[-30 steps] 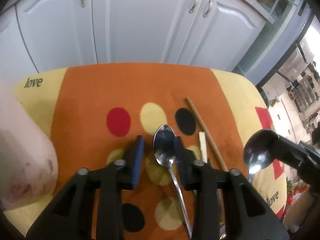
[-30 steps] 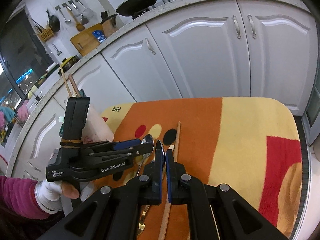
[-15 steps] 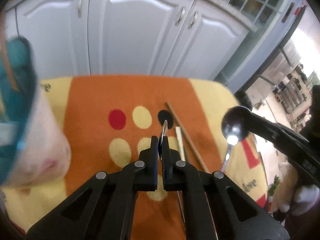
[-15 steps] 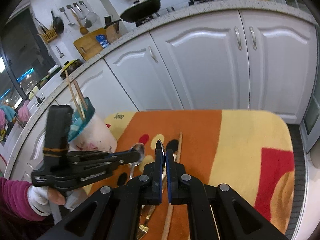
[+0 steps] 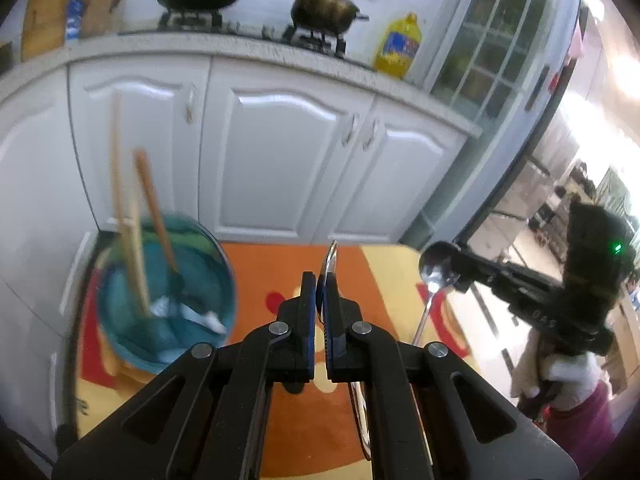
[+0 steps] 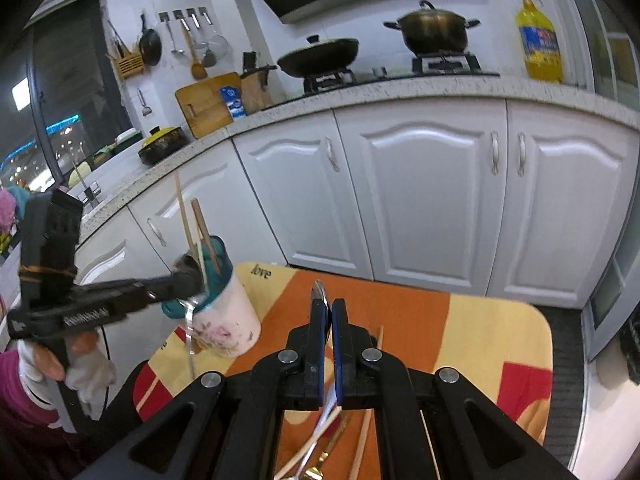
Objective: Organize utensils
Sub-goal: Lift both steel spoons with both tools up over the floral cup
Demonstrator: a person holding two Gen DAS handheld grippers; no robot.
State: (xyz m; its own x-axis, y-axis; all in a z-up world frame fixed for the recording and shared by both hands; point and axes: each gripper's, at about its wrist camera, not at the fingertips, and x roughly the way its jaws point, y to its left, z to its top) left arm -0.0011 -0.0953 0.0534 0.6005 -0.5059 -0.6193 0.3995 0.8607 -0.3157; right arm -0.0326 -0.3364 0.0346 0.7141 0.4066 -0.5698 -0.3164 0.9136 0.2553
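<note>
My left gripper (image 5: 319,280) is shut on a metal spoon (image 5: 330,256), whose bowl sticks up edge-on past the pads. It is lifted off the orange and yellow cloth (image 5: 260,276). Just to its left stands the pale cup with a teal inside (image 5: 164,296), blurred, holding chopsticks (image 5: 152,204). My right gripper (image 6: 328,308) is shut on a second spoon (image 6: 319,292). In the left wrist view that spoon (image 5: 438,272) hangs handle down. In the right wrist view the left gripper (image 6: 188,276) is level with the rim of the cup (image 6: 224,324).
Loose chopsticks (image 6: 364,436) and a gold-ended fork (image 6: 320,460) lie on the cloth (image 6: 400,308) under my right gripper. White cabinet doors (image 6: 424,208) stand close behind the table. A gloved hand (image 6: 80,364) with a pink sleeve holds the left gripper.
The left gripper's fingers shut on the spoon that lay between them and lifted it off the cloth toward the cup. The right gripper rose too, spoon still gripped.
</note>
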